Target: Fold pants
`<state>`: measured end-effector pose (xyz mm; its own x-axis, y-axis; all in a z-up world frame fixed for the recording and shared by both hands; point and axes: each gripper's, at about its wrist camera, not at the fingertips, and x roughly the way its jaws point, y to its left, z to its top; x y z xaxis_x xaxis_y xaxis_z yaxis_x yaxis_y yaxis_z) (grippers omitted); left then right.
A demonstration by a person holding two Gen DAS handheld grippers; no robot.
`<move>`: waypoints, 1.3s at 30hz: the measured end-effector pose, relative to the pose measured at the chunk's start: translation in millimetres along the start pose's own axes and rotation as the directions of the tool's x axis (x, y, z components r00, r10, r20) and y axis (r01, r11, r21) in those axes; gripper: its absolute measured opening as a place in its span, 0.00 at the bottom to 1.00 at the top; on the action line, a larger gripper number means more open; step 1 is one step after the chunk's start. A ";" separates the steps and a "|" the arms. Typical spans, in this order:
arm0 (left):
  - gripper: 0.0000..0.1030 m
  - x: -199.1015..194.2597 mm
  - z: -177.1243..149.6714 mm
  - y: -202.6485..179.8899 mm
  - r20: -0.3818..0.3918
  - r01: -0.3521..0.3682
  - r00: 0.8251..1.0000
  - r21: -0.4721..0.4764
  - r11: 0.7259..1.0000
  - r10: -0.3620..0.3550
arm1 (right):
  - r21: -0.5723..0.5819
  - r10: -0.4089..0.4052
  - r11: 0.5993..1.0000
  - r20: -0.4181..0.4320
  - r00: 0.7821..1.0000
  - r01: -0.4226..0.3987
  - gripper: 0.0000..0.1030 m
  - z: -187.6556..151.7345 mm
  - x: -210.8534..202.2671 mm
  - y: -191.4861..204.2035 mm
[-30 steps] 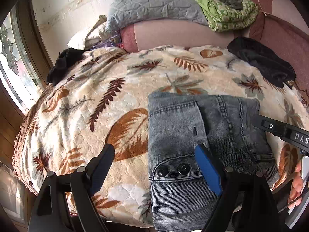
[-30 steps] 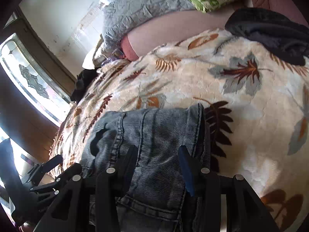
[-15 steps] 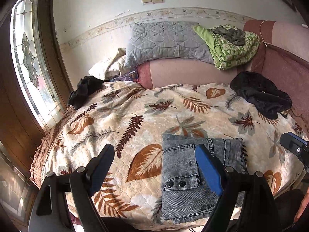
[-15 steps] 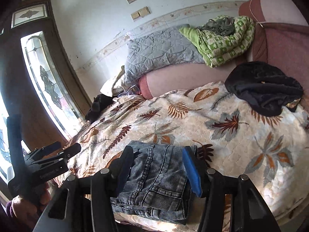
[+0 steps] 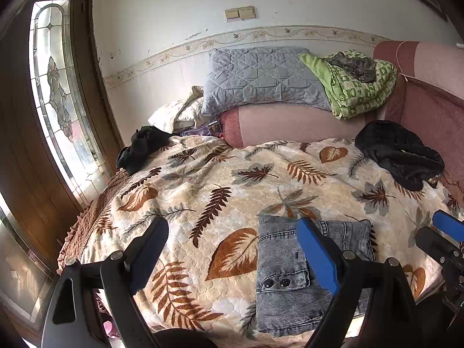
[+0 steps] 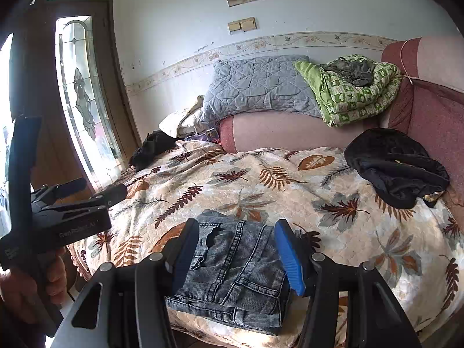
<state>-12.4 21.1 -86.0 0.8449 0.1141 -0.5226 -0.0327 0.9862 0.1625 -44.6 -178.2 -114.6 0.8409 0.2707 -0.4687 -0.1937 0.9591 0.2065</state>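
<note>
Grey-blue denim pants (image 5: 285, 275) lie folded into a compact rectangle near the front edge of the leaf-patterned bedspread (image 5: 220, 185); they also show in the right wrist view (image 6: 235, 266). My left gripper (image 5: 232, 249) is open and empty, raised above and in front of the bed, left of the pants. My right gripper (image 6: 236, 246) is open and empty, held above the pants and apart from them. The right gripper shows at the right edge of the left wrist view (image 5: 443, 237), and the left gripper at the left of the right wrist view (image 6: 95, 194).
A black garment (image 5: 400, 156) lies at the bed's far right, another dark garment (image 5: 142, 148) at the far left. A grey quilted pillow (image 5: 261, 78) and green blanket (image 5: 359, 81) rest on the pink headboard bolster. A glass-paned wooden door (image 5: 55, 92) stands left.
Both grippers have pulled back and up from the folded pants, so the whole bed and the wall now show. The pants stay folded in place.
</note>
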 end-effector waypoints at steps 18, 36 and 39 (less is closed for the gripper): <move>0.87 14.4 -2.6 6.1 -0.033 -0.001 0.999 -0.027 1.000 0.000 | -0.031 0.003 0.999 -0.013 1.000 -0.003 0.57 -2.7 8.5 6.3; 0.87 26.7 -5.6 6.7 -0.059 0.000 0.998 -0.032 0.999 -0.002 | -0.030 0.002 1.000 -0.031 1.000 -0.003 0.57 -3.2 15.7 2.9; 0.87 30.4 -5.9 8.1 -0.067 0.001 0.998 -0.033 0.999 -0.003 | -0.029 0.003 1.000 -0.035 0.999 -0.004 0.57 -3.5 17.8 2.5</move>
<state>9.9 33.3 -105.6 0.8074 0.1190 -0.5779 -0.0498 0.9897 0.1341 -31.9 -170.7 -125.5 0.8221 0.2759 -0.4980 -0.2112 0.9601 0.1833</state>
